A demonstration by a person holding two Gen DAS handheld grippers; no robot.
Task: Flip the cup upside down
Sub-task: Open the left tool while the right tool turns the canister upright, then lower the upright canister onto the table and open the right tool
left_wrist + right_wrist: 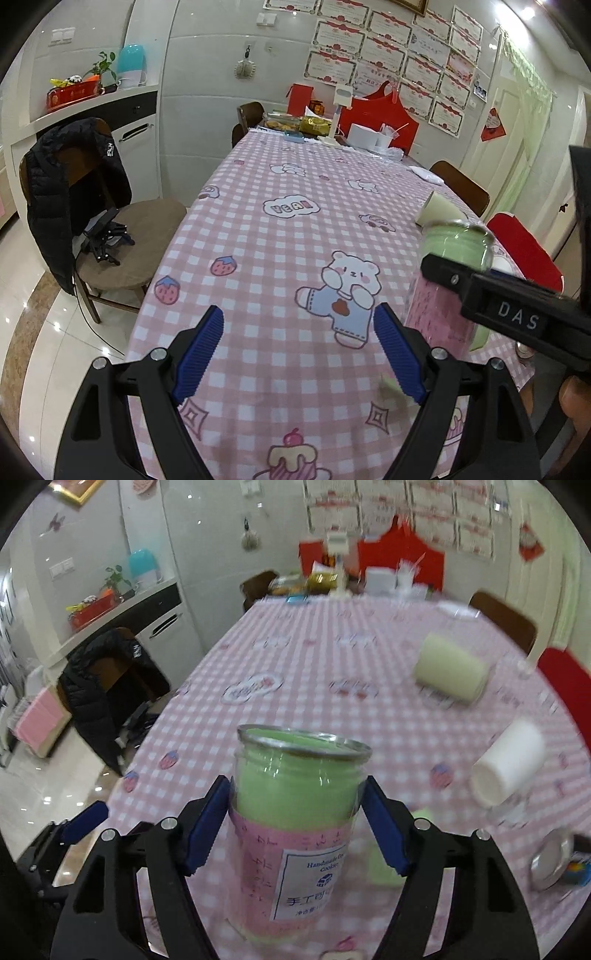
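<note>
Right hand-held gripper (295, 812) clamped on upright clear cup (295, 812); left hand-held gripper (299, 350) apart, idle; rotate slowly, grip firm.

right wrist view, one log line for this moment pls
right gripper: jaws on clear cup, upright | left gripper: open, empty | pale cup, white cup: on sides

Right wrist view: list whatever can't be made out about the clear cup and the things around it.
- Clear cup: base hidden behind the right gripper in the right wrist view; on or off the table is unclear.
- Its white label: print blurred, partly turned away.
- White paper cup: motion blur hides its rim.
- Metal lid: nearly cut off at the lens edge.
- Left wrist view: the cup's middle is covered by the right gripper's finger.
</note>
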